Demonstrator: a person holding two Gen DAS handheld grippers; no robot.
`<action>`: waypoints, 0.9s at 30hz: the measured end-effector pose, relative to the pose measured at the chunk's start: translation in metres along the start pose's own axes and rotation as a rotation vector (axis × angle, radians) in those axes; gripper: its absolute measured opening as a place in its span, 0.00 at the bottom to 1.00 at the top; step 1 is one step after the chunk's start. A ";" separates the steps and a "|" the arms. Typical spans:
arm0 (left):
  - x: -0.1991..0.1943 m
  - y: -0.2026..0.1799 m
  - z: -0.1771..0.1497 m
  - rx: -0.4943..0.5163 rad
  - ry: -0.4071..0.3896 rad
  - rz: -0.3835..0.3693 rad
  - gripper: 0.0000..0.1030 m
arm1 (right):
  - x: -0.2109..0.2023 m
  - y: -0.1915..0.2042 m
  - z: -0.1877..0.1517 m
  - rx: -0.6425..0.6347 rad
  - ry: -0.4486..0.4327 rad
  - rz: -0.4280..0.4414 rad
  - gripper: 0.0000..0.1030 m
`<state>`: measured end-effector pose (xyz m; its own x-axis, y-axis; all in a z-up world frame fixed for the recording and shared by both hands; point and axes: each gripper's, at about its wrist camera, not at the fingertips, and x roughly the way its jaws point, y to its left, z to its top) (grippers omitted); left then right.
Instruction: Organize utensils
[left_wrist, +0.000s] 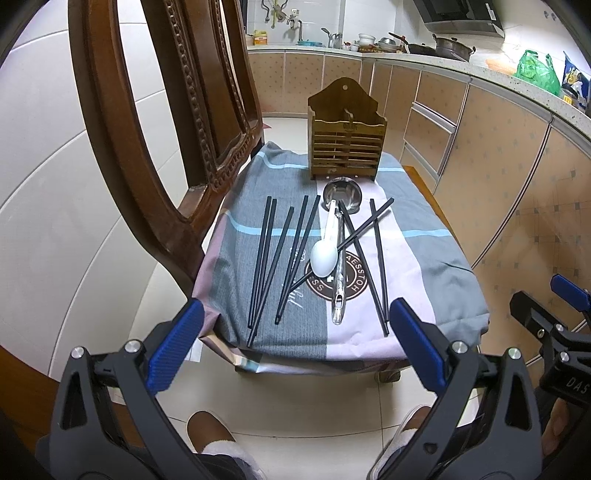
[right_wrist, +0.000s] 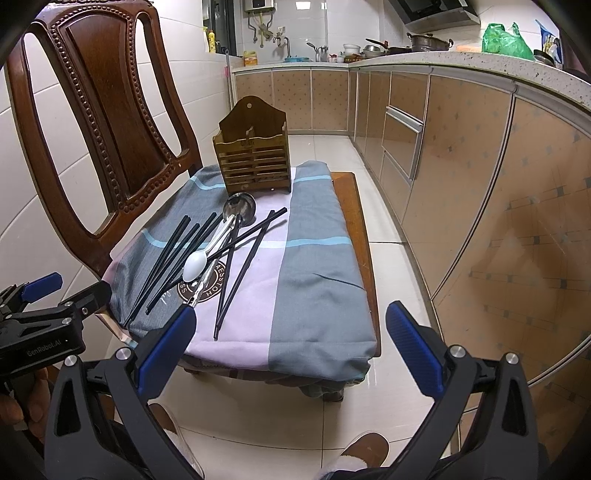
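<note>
Your left gripper stands wide, blue pads spread apart, holding nothing, low at the near edge of the cloth-covered chair seat. Your right gripper is just as wide and empty, off the seat's near right corner.

Writing you can read: "GenRobot.AI" on the left gripper's body in the right wrist view; "DAS" on the right gripper's body at the left view's edge. A round brown logo on the cloth shows "AESSTOH" and "SS"; the rest is covered. The holder's stamped front label is too small to read.

Utensils lie loose mid-cloth: black chopsticks fanned to the left, more crossed to the right. White spoon lies bowl toward you, over the steel ladle, whose bowl nearly touches the wooden slatted utensil holder. That holder stands upright at the far edge of the seat, well apart from both grippers.
</note>
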<state>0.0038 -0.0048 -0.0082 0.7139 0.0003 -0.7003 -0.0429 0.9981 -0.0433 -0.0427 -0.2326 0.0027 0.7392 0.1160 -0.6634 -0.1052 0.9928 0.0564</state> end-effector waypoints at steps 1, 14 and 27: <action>0.000 0.000 0.000 0.000 0.000 0.000 0.96 | 0.000 0.000 0.000 -0.001 0.000 0.000 0.97; 0.001 0.000 0.000 0.003 0.002 -0.001 0.96 | 0.001 0.001 -0.001 -0.001 0.000 -0.001 0.97; 0.002 0.001 0.000 0.000 0.003 -0.002 0.96 | 0.006 0.000 -0.001 0.001 0.009 0.008 0.97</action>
<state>0.0047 -0.0043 -0.0097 0.7120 -0.0015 -0.7022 -0.0417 0.9981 -0.0445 -0.0391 -0.2315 -0.0017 0.7321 0.1240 -0.6698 -0.1105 0.9919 0.0628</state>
